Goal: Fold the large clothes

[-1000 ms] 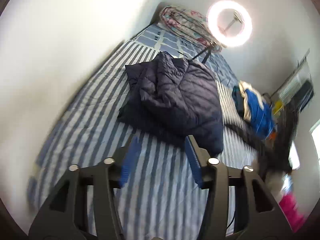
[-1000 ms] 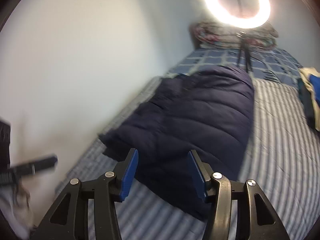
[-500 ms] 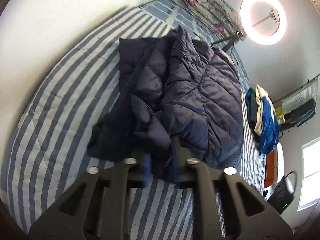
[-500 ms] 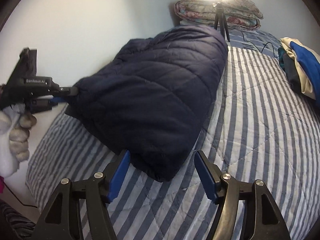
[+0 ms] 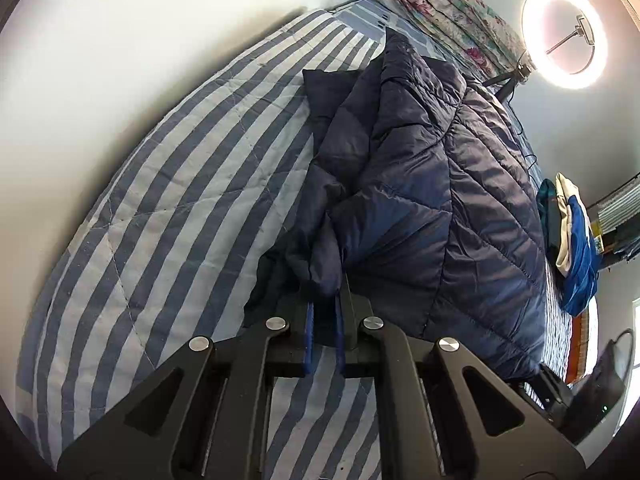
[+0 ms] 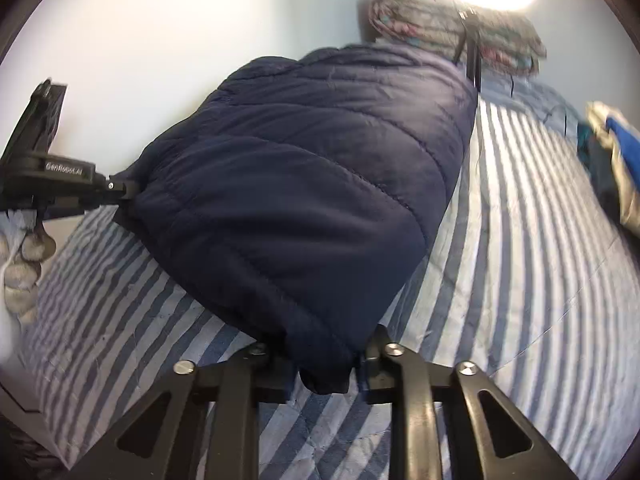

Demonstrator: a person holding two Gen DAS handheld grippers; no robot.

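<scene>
A navy quilted jacket [image 5: 420,200] lies bunched on the striped bed cover [image 5: 180,200]. My left gripper [image 5: 323,300] is shut on a fold of fabric at the jacket's near left edge, which is pinched between its blue pads. In the right wrist view the same jacket [image 6: 300,184] fills the middle, and the left gripper [image 6: 124,192] grips its left side. My right gripper [image 6: 324,364] has the jacket's near corner bunched between its fingers. Its jaws are closing on the fabric, which hides the pads.
A wall runs along the bed's left side. A folded floral quilt [image 5: 448,20] and a ring light [image 5: 564,34] on a tripod stand at the head end. A pile of blue and cream clothes [image 5: 572,236] lies at the right edge. A gloved hand [image 6: 24,272] holds the left gripper.
Both grippers came down onto the jacket. The left one shut on a fold at its left edge. The right one went from wide open to closed around the near corner.
</scene>
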